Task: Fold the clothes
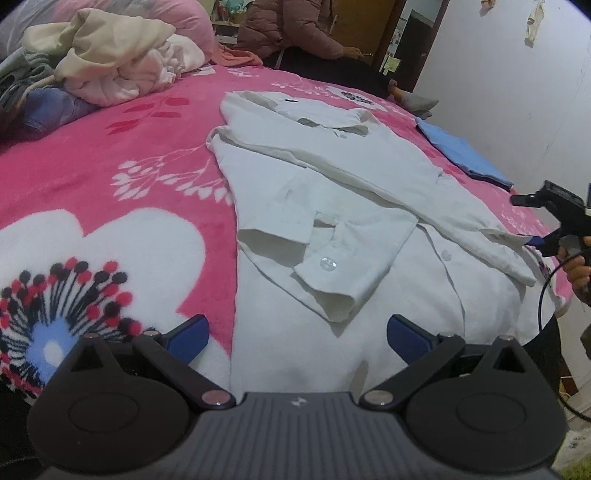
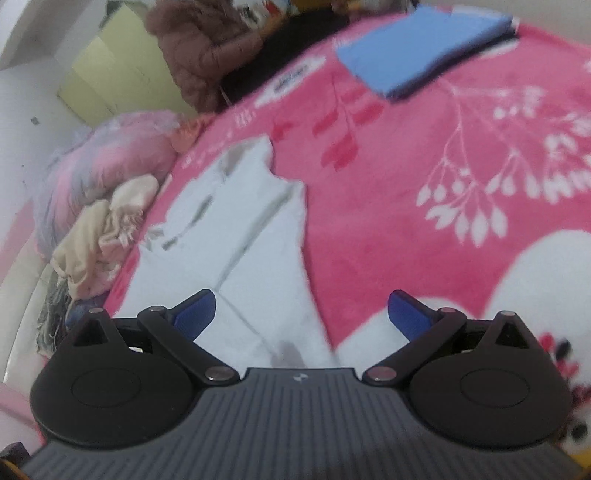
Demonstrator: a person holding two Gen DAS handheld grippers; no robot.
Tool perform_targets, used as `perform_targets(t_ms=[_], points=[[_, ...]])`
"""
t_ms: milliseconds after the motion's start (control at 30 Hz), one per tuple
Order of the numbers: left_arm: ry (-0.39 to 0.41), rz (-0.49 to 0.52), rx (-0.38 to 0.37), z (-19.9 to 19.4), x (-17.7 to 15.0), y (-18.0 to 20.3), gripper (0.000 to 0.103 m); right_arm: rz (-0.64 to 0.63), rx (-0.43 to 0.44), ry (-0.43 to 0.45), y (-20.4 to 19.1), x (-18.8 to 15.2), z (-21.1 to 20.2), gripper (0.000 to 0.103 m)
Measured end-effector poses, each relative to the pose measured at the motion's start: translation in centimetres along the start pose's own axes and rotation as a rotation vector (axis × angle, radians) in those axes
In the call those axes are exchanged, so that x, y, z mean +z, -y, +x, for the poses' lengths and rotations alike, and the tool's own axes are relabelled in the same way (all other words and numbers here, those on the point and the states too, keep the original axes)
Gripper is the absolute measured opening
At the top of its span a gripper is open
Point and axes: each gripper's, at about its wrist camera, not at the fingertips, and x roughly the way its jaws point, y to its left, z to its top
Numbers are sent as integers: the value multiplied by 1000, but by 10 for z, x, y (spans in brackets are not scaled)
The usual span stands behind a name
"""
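A white button-up shirt (image 1: 332, 206) lies spread flat on a bed covered by a pink floral blanket (image 1: 110, 155), its collar toward the far edge of the bed and its hem at the near edge. Both long sleeves are folded in across the body: one runs diagonally from the far shoulder down toward the right edge of the bed, the other is doubled back over the chest with its buttoned cuff (image 1: 328, 291) lying uppermost near the hem. The left tool (image 1: 297, 334) hangs just above the hem with its blue-padded jaws spread wide and nothing between them. The right tool (image 2: 301, 314) also stands wide, empty, over the shirt's right-hand edge where white cloth meets the blanket; its view is smeared by motion. From the left wrist view the right tool appears at the right edge of the bed, held by a hand (image 1: 578, 267), with a black cable hanging below it. A folded blue garment (image 1: 461, 151) rests near the far right edge of the bed, apart from the shirt. A heap of unfolded clothes (image 1: 110, 59), cream and pale pink, sits at the far left corner against a pink pillow (image 1: 184, 18). A person in a brown padded jacket (image 1: 291, 26) sits beyond the far edge.
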Motion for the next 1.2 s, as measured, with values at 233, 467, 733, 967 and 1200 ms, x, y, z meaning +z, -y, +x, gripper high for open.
perform_targets(t_ms=[233,467,733,967,1200], points=[[27,-3,-19,4,2,-4,103,108,107,-54,11,-16,-12,91],[66,-45,-60,2,4,-16,102,191,199,-159,10,-26,-16,67],[95,-284,-194,13,29,-58,100,237,226,-181,14,-34,-16,54],[57,-363,-239,38,54,-70,93,275,201,-128,22,-28,-21,55],[40,-294,-256,59,70,-52,87,300,221,-140,27,-25,-8,56]])
